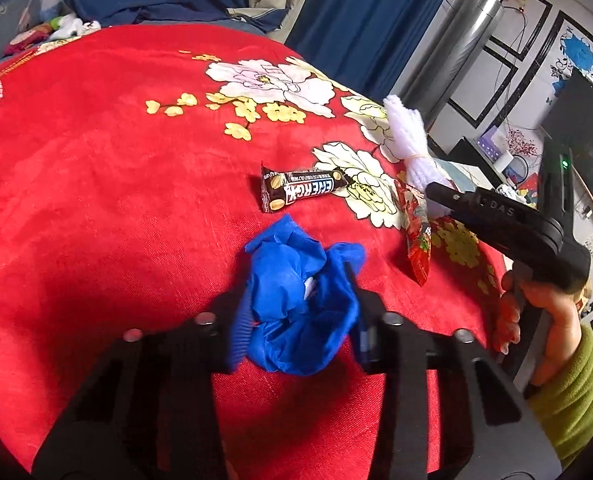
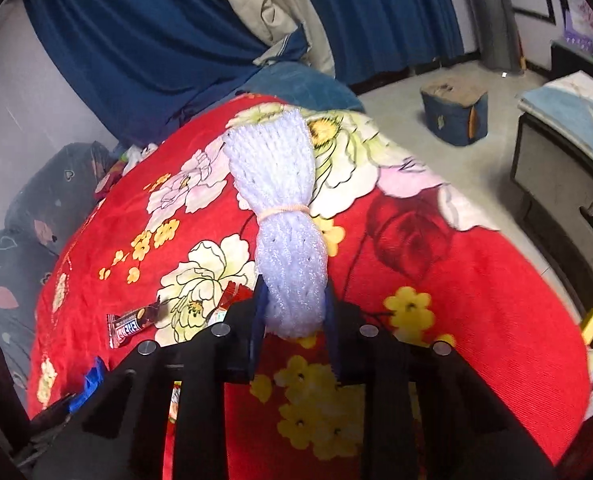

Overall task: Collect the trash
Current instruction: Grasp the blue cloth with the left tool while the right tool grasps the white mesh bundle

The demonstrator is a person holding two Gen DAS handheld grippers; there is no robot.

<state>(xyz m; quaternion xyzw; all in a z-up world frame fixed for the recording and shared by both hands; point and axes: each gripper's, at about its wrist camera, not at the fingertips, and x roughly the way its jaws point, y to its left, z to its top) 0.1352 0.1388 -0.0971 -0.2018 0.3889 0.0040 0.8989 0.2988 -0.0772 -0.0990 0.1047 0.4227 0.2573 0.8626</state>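
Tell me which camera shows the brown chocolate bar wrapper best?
The left wrist view: the brown chocolate bar wrapper lies whole and unobstructed on the red floral blanket. The right wrist view shows it small, at the left edge.

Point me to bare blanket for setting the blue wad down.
Free: the plain red stretch of blanket left of the snack bar and blue wad. Crowded: right edge, where the red packet, white foam net and right gripper bunch together.
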